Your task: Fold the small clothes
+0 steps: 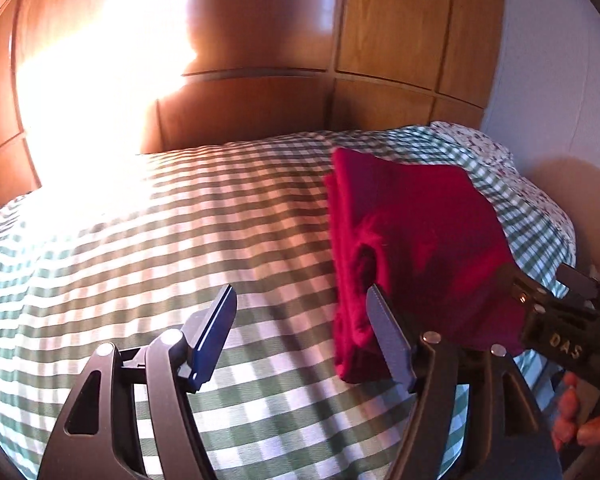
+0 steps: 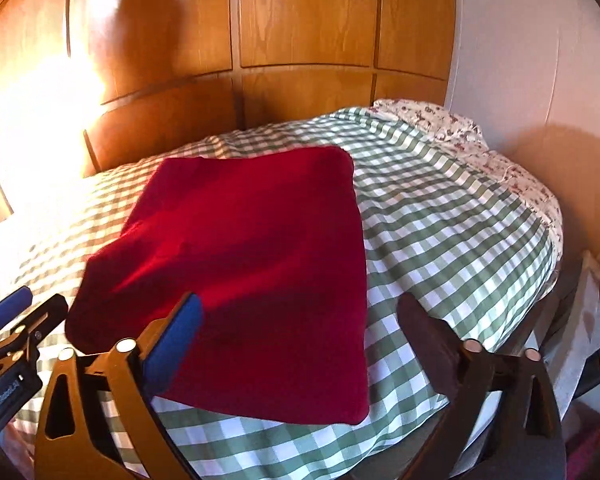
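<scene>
Your left gripper [image 1: 300,332] – fingers spread, holding nothing, beside red garment [image 1: 412,240]. Your right gripper [image 2: 300,340] – also spread, empty, over garment's near edge. Garment lies folded on checked bedspread [image 2: 440,220]; likely released to settle.

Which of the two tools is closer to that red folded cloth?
Hard to separate. The left tool is open at the red cloth left edge; the right tool is open over its near right edge.
</scene>
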Available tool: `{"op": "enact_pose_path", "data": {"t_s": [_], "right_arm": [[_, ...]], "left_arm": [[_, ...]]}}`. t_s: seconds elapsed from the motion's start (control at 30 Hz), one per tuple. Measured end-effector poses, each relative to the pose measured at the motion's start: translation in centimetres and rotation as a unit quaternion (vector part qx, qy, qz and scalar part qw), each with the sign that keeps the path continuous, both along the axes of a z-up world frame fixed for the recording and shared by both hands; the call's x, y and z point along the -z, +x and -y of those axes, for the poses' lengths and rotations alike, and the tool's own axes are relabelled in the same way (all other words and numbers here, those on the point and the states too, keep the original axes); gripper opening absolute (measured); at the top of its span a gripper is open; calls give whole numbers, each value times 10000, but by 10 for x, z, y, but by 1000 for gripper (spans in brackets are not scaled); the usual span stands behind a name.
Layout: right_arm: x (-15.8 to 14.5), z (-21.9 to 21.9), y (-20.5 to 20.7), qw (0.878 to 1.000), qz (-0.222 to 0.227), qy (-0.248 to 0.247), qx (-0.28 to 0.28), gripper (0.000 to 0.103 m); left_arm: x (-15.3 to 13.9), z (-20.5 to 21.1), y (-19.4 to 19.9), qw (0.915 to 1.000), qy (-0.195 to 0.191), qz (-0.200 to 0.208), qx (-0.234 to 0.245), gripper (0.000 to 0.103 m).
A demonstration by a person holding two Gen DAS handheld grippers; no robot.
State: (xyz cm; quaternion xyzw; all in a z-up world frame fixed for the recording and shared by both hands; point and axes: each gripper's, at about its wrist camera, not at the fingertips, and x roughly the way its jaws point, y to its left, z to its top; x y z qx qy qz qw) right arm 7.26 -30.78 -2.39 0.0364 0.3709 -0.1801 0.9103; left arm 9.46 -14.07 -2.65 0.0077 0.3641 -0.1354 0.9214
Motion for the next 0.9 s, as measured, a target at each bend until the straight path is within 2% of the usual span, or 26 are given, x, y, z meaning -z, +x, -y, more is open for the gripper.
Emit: {"op": "enact_pose_path", "data": {"t_s": [0.07,0.37,0.9], "right_arm": [[-1,-4,-5,10000,4,4,22,99],[3,-11,-24,9994,5,120,336,99],[2,-20,-30,9989,121,-192,399,99]], "left_arm": [[-4,-2,-1,10000,-9,35,-71,76],[-13,-6,-12,9996,46,262,-121,90],[-15,-8,-17,9993,83,310,-182,99]]}}
